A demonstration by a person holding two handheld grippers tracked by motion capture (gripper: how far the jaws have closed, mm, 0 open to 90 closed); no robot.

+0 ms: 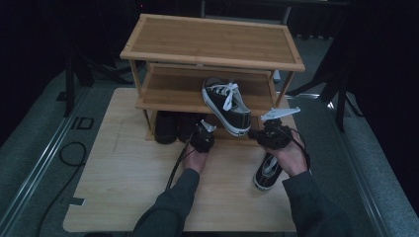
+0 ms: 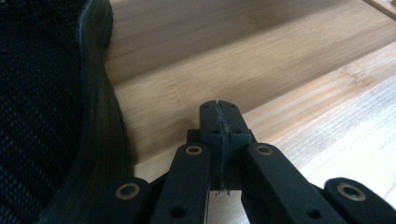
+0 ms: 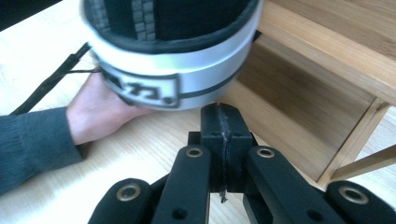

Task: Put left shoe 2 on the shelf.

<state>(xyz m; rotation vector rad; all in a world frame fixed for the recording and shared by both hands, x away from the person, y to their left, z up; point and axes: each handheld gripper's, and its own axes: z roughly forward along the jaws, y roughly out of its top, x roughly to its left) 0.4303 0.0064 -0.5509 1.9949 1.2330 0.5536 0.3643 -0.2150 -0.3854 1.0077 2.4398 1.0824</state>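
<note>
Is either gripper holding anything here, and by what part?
Nothing. Left gripper and right gripper both have jaws shut empty; the sneaker rests on the shelf, unheld.

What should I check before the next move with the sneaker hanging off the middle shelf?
1. Left gripper empty: ok, jaws shut on nothing.
2. Right gripper empty: ok, jaws shut, just below the sneaker's heel.
3. Black-and-white sneaker fully on the middle shelf: not ok, its heel sticks out past the front edge.
4. Sneaker steady as it sits: cannot tell.
5. Second sneaker out of the way: ok, it lies on the table under the right hand.
6. Room beside the dark shoes under the rack: cannot tell, too dark.
</note>
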